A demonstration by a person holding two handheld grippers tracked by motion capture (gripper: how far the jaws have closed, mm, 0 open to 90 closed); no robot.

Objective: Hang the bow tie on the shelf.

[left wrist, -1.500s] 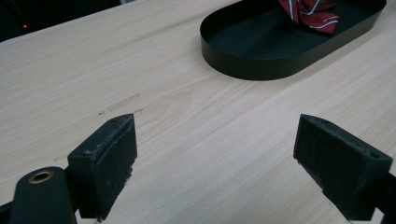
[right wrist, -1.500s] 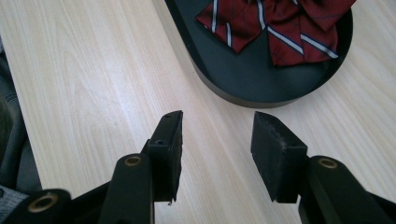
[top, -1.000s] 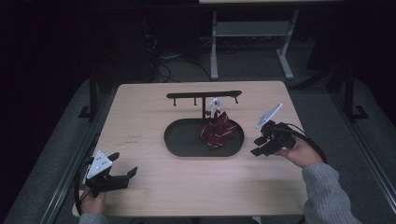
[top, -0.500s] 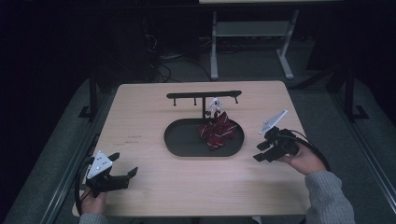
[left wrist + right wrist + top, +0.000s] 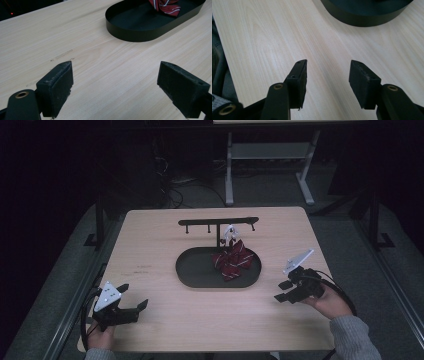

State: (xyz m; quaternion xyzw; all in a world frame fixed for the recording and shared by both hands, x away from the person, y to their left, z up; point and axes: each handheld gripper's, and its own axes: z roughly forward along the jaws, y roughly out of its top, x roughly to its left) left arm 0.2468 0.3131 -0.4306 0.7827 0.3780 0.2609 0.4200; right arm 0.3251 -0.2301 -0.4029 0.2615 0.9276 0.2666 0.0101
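A dark red striped bow tie [image 5: 233, 260] lies in the right part of a black oval tray [image 5: 195, 272] at the table's middle; its lower edge shows as the bow tie [image 5: 165, 5] in the left gripper view. A black rack [image 5: 218, 223] with pegs stands behind the tray. My right gripper [image 5: 283, 291] is low over the wood, right of the tray; its jaws have just been opening and stand open with nothing between them, as the right gripper [image 5: 327, 80] view confirms. My left gripper [image 5: 134, 302] rests at the front left, open and empty, seen again as the left gripper [image 5: 115, 87].
The tray's rim [image 5: 364, 18] lies just ahead of the right jaws. Bare wooden table top [image 5: 210, 315] spreads between the two hands. Beyond the table are a dark floor, cables and a white table frame [image 5: 230, 165].
My right gripper has drawn away from the tray toward the front right and sunk nearer the table. The left gripper has stayed put.
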